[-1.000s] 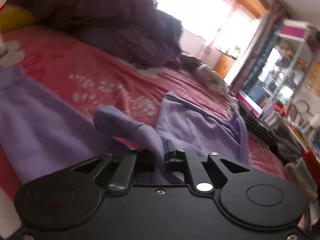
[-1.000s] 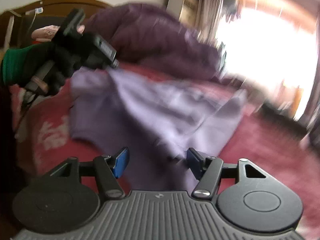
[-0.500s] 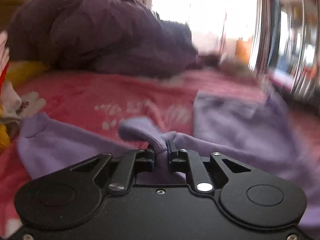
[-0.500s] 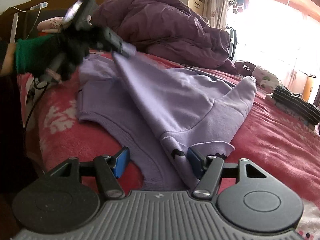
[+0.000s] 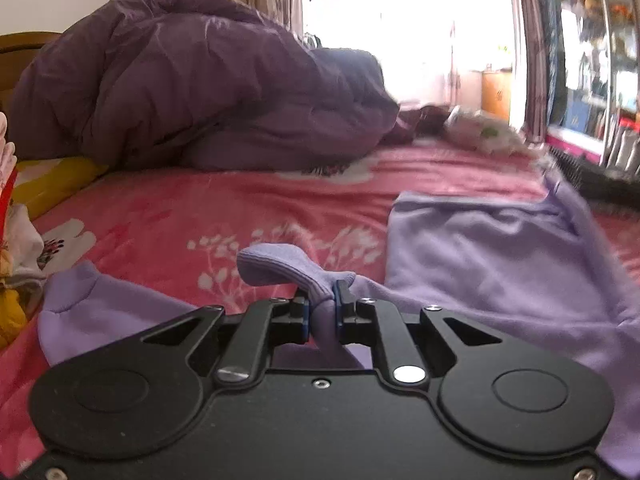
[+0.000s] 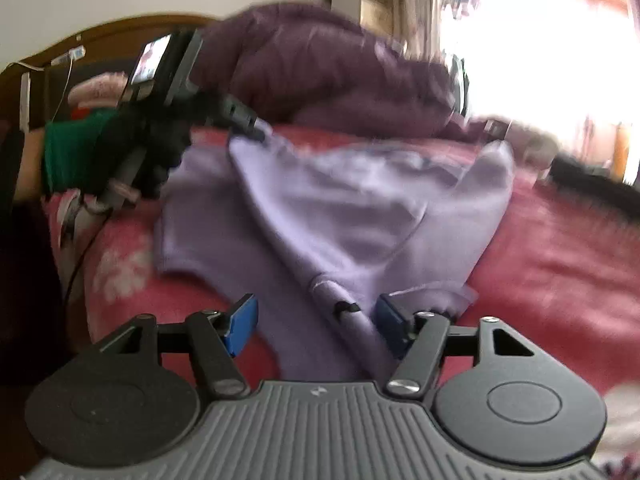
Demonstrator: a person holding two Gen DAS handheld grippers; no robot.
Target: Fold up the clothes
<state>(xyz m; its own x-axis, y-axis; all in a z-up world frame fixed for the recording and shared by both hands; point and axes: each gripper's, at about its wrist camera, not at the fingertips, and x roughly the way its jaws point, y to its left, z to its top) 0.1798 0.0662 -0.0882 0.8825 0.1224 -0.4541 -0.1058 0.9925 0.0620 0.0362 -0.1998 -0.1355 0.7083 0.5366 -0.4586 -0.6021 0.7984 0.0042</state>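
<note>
Low in the frame, the left gripper (image 5: 323, 306) pinches a ribbed cuff (image 5: 280, 266) of a lilac sweatshirt (image 5: 500, 264); the right gripper (image 6: 316, 322) hangs wide apart over its hem, holding nothing. The garment sprawls across a red floral bedspread (image 5: 180, 216), centre to right. Soft, light and limp, it looks best taken by cuffs, hem or shoulders. Motion blur smears the right view; the sweatshirt's lower edge hides behind both tools. A purple duvet (image 5: 180, 88) rises upper left.
</note>
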